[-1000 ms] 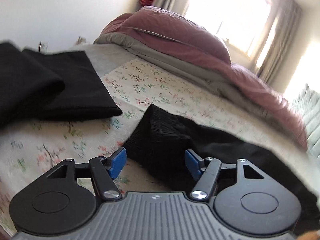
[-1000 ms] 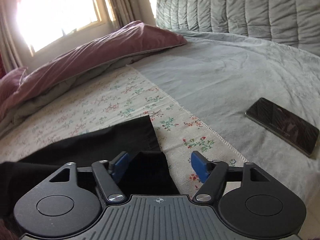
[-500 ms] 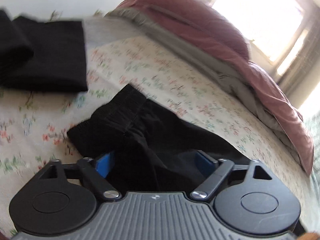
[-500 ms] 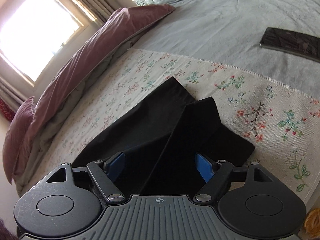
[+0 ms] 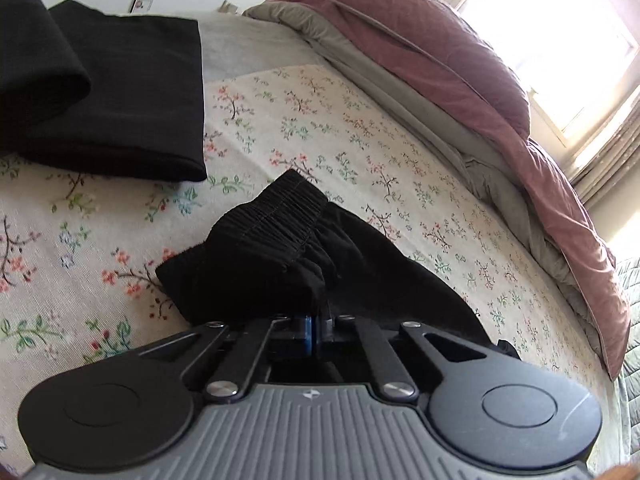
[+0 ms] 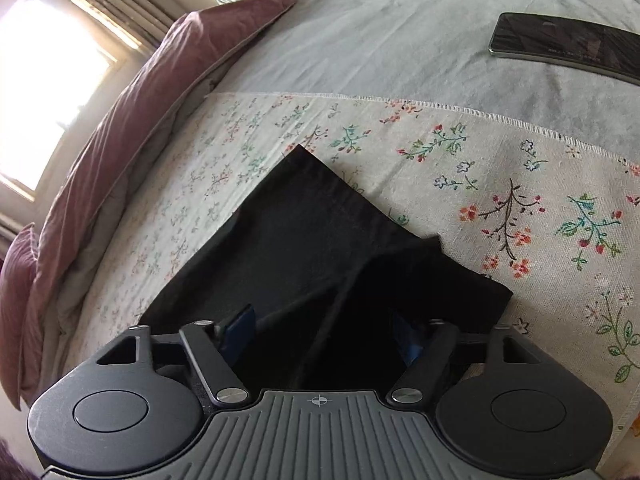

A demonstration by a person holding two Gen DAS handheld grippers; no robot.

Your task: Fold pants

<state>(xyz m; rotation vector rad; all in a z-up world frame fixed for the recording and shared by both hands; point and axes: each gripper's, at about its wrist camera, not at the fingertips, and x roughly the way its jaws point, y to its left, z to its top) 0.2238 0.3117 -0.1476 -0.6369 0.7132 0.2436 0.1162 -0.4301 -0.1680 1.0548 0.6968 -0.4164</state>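
Observation:
Black pants lie on a floral sheet (image 5: 340,128) on a bed. In the left wrist view their gathered elastic waistband (image 5: 272,228) is bunched up just ahead of my left gripper (image 5: 316,330), which is shut on a fold of the black fabric. In the right wrist view the leg ends (image 6: 320,220) spread flat across the floral sheet (image 6: 500,168). My right gripper (image 6: 326,332) straddles them with its jaws closing. Cloth lies between the blue pads (image 6: 240,326), which still stand apart, and the right-hand pad is partly covered by fabric.
A folded black garment (image 5: 120,92) lies at the far left of the sheet. A mauve duvet (image 5: 420,40) is heaped along the window side (image 6: 120,128). A dark phone (image 6: 568,44) rests on the grey bedspread (image 6: 400,48) beyond the sheet's fringe.
My left gripper moved in over the waistband and shut on it, bunching the fabric. My right gripper rolled, moved onto the leg ends, and its jaws narrowed around them.

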